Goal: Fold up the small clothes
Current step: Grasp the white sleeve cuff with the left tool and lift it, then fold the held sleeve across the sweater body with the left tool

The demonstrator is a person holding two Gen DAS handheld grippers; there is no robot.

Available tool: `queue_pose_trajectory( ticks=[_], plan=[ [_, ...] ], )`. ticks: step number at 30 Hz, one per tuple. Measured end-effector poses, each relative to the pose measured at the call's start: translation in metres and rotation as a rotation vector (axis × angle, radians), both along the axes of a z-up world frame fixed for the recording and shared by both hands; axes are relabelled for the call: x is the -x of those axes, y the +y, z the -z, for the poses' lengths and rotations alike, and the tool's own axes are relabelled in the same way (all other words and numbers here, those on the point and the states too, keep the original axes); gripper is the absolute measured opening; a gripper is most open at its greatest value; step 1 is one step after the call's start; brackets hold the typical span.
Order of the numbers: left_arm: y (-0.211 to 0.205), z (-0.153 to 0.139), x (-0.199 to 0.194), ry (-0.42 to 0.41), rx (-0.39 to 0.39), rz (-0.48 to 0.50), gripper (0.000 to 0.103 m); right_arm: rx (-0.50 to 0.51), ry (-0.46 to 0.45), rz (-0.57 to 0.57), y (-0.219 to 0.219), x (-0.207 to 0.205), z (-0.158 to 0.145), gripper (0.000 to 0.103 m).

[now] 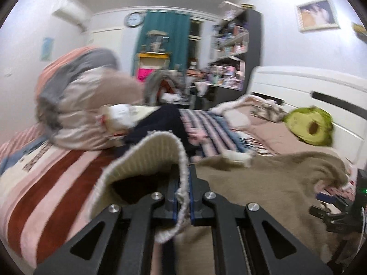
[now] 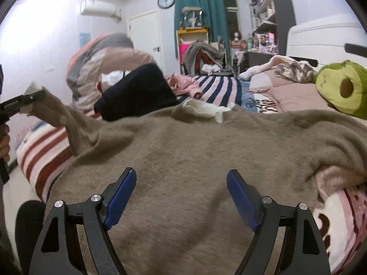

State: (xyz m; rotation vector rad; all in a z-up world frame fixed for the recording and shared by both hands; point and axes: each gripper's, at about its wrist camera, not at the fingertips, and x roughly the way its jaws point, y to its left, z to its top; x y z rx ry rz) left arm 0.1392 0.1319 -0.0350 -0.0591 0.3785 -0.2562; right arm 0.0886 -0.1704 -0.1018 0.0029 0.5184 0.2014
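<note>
Over the striped bed, my left gripper (image 1: 183,194) pinches the taupe knit sweater's (image 2: 195,151) cream-lined cuff (image 1: 146,155); my right gripper (image 2: 181,197) gapes empty, so a hard tug could drag the body askew.

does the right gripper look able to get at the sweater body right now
Probably yes: the right gripper is open directly over the taupe sweater, with nothing between them. The left gripper only pins the sleeve cuff off to the side.

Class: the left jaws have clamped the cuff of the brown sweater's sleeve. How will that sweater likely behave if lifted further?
Probably floppy: the brown sweater sags and creases across the bed. The sleeve cuff curls limply from the left gripper, so it likely won't hold shape. Its fuzzy knit probably resists slipping.
</note>
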Motion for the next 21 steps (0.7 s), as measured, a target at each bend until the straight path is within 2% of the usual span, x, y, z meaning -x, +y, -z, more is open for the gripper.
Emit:
queue_pose_trajectory(
  ticks=[3,6,9,12,17,21],
  plan=[
    [-0.059,-0.005,0.005,0.006,-0.027,0.120,0.005,-0.024,-0.038,0.014,-0.021,0.011,-0.004,0.078],
    [-0.106,0.000,0.008,0.048,-0.013,0.224,0.005,-0.047,-0.064,0.035,-0.041,0.021,-0.006,0.078],
    [-0.150,0.019,0.009,0.133,0.011,0.300,0.005,-0.075,-0.086,0.072,-0.064,0.031,-0.007,0.078],
    [-0.192,0.046,0.013,0.213,-0.021,0.367,0.005,-0.088,-0.100,0.118,-0.086,0.039,-0.006,0.078],
    [-0.232,0.075,0.024,0.282,-0.081,0.426,0.005,-0.098,-0.076,0.141,-0.107,0.042,0.002,0.078],
    [-0.242,0.090,0.025,0.317,-0.122,0.435,0.006,-0.110,-0.054,0.138,-0.114,0.038,0.008,0.078]
  ],
)
